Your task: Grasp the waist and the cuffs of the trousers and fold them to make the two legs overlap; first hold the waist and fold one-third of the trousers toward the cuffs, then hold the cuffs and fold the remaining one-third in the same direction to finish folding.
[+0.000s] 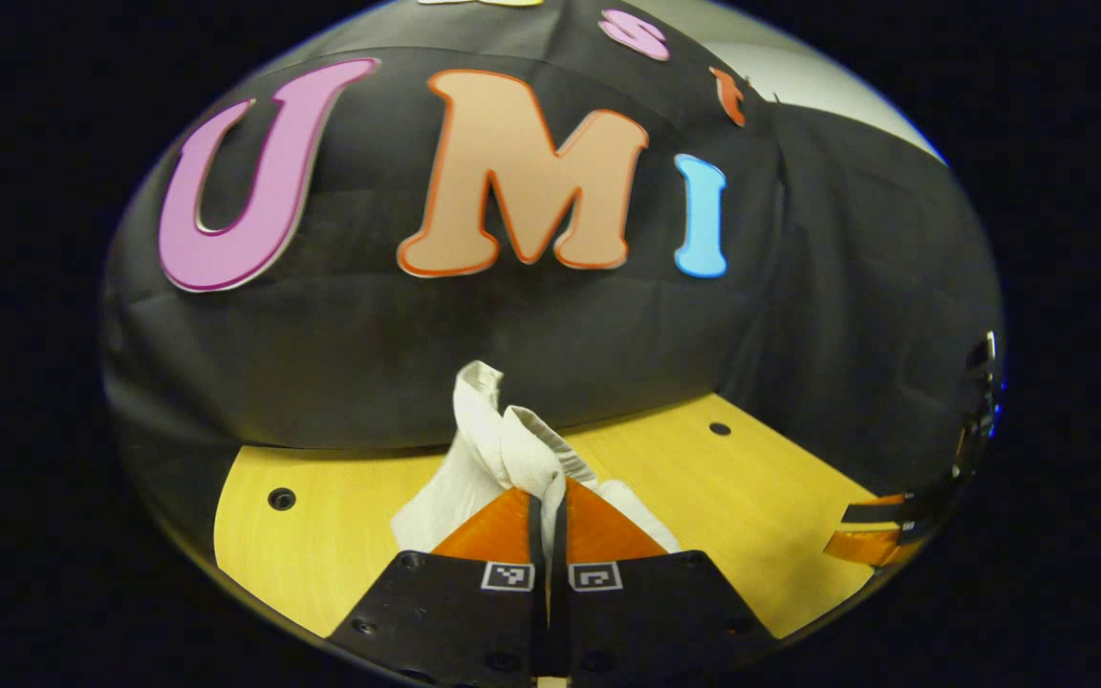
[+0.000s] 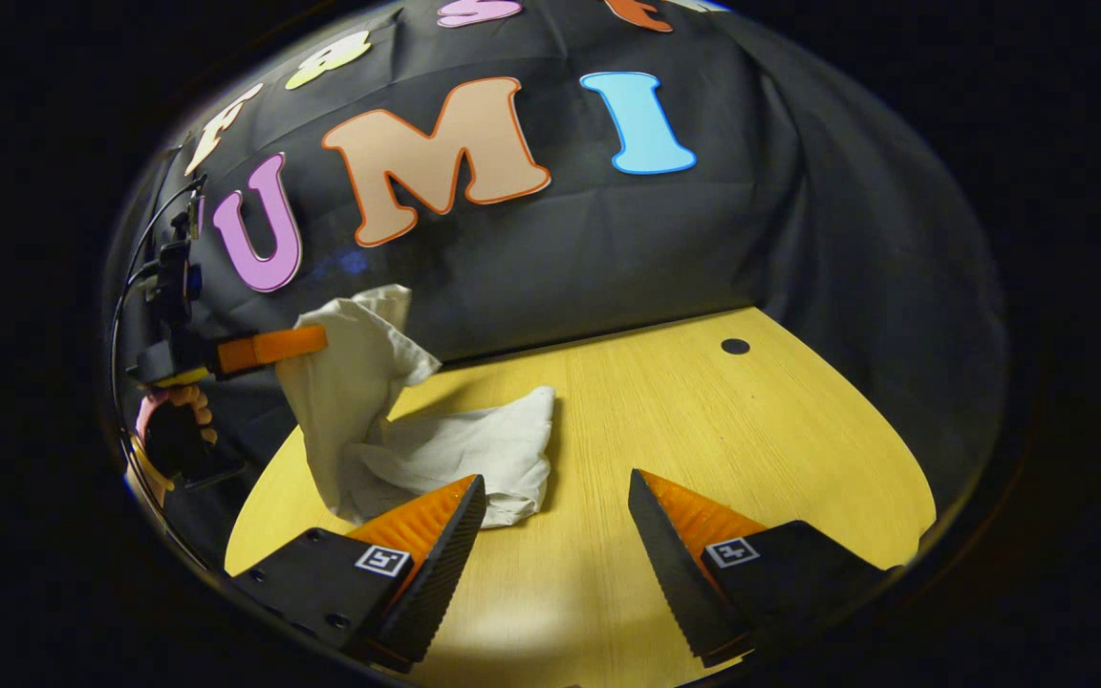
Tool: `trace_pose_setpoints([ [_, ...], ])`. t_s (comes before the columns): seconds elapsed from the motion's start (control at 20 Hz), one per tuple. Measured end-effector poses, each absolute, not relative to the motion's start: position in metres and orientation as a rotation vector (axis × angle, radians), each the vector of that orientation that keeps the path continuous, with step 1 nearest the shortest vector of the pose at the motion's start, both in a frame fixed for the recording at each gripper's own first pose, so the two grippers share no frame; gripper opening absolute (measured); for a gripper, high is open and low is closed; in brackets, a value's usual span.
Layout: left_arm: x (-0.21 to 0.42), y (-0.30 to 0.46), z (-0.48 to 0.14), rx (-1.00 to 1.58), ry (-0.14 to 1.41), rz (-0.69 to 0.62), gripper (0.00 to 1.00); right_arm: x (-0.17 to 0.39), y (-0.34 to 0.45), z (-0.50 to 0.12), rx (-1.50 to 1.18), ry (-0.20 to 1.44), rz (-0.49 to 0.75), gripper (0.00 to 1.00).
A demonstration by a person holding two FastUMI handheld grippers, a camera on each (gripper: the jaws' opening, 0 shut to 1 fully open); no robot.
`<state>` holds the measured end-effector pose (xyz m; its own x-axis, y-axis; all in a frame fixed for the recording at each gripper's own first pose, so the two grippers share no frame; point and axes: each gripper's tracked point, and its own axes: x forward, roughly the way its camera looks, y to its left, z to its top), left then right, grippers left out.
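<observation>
Left gripper view: the left gripper [image 1: 548, 521] is seen closed, both fingers pinched on a bunched edge of the white trousers [image 1: 498, 449], lifted off the wooden table [image 1: 723, 497]. In the right gripper view the right gripper [image 2: 555, 521] is held wide apart and empty, just beside the crumpled heap. With one corner raised alone, the legs may be dragged askew and bunched further, or the thin pinch lost.
</observation>
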<state>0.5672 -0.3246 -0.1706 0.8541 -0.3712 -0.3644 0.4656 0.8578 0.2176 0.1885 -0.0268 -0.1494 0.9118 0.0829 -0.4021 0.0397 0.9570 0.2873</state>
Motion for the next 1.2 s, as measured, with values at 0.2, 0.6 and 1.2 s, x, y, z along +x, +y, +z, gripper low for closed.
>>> trace_pose_setpoints([
  [0.2,0.543,-0.349,-0.249,0.402,0.428,-0.538,0.01,0.187,-0.043,-0.160,0.305,0.443,0.000,0.96],
  [0.6,0.507,-0.372,-0.365,0.364,0.649,-0.640,0.24,0.187,-0.047,-0.163,0.315,0.460,0.009,0.96],
  [1.2,0.467,-0.301,-0.306,0.201,0.588,-0.474,0.95,0.187,0.003,-0.154,0.326,0.450,0.116,0.96],
])
